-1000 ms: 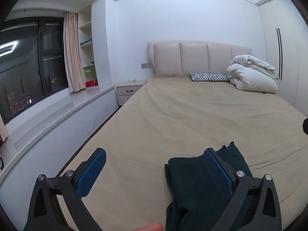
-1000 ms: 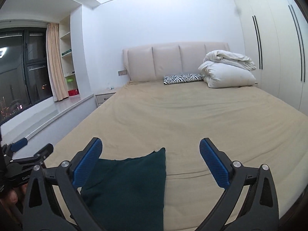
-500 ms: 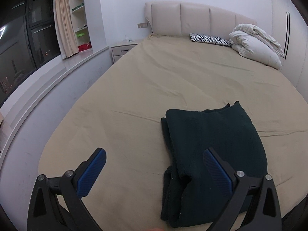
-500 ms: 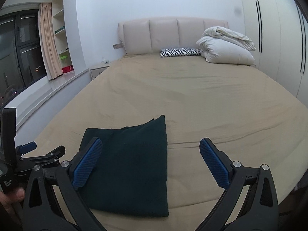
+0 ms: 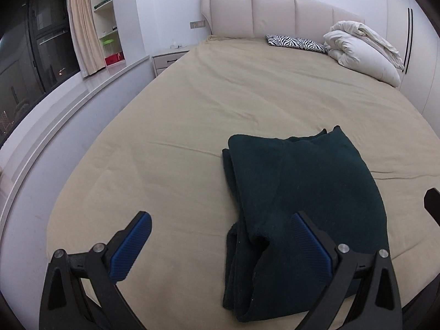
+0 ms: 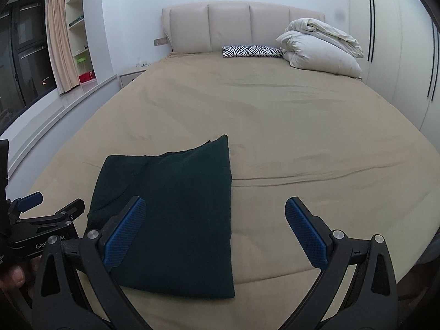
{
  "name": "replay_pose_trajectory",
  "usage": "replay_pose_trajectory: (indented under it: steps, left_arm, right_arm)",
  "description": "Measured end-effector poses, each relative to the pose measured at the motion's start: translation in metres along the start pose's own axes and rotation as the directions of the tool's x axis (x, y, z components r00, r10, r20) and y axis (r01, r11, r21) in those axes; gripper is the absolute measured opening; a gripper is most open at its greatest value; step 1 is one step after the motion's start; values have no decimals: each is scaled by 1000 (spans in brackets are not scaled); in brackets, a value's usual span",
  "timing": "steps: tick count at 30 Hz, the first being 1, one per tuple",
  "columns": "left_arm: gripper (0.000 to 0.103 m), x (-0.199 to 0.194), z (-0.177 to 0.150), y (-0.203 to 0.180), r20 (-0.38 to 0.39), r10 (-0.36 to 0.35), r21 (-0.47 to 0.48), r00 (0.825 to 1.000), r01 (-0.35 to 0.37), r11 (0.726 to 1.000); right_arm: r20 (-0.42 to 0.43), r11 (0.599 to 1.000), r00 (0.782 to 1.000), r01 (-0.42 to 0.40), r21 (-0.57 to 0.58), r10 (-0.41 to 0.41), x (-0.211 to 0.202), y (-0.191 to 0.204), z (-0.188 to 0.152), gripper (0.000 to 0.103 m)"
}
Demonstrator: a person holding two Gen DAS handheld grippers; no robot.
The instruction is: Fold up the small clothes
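Observation:
A dark green garment lies folded into a rough rectangle near the foot of the bed, with loose layers bunched at its near left edge. My left gripper is open above the bed's near edge, its right finger over the garment's near end and its left finger over bare sheet. In the right wrist view the same garment lies flat at lower left. My right gripper is open and holds nothing, its left finger over the garment. The left gripper shows at the far left there.
A beige sheet covers the bed. A zebra-print pillow and a bundled white duvet lie by the headboard. A nightstand, window ledge and shelves stand left; wardrobe doors stand right.
Both grippers have risen and tipped downward, so more of the bed and the whole garment show. The garment lies in the same place. Both grippers remain open.

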State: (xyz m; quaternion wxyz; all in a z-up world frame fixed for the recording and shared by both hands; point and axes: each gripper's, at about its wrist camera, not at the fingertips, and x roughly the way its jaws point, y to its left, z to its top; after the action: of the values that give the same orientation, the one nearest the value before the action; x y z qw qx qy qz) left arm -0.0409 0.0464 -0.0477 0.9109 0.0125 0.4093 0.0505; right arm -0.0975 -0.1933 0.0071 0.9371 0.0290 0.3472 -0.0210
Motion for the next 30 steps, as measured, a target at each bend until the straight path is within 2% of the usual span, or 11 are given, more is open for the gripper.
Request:
replay_pose_trajectory:
  steps: [13, 30]
  left_arm:
    - [103, 4, -4, -1, -17, 3, 4, 1000, -3, 1000]
    - [103, 5, -4, -1, -19, 6, 6, 1000, -6, 1000]
  right_arm:
    - [-50, 1000, 999, 8, 1, -8, 17, -2, -7, 103]
    - [-60, 1000, 998, 12, 6, -11, 22, 0, -8, 103]
